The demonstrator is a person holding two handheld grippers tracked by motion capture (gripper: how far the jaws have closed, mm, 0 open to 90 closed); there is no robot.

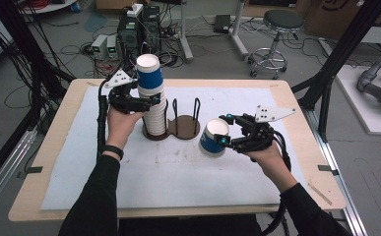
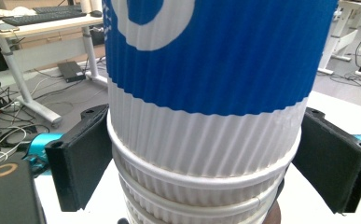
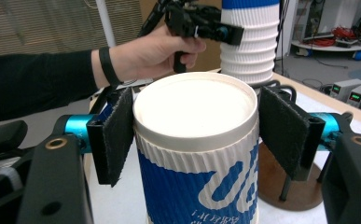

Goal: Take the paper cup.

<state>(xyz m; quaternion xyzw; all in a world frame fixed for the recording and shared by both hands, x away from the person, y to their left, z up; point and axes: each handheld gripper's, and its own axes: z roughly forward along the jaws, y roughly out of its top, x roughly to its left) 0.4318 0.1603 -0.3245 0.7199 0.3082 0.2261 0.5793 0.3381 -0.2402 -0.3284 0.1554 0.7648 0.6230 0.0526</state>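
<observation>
My left claw [image 1: 148, 101] pinches the cup stack [image 1: 152, 105] on its holder [image 1: 178, 129] to steady it, while my right claw [image 1: 223, 132] clamps the single cup [image 1: 213, 138], tilted above the bench [image 1: 168, 169], ready for the empty ring.

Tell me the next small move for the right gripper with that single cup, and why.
Probably carry the single cup to the empty side of the brown holder and set it between the wire loops. The right gripper grips it tilted above the mat, while the left gripper steadies the cup stack on the other side.
</observation>
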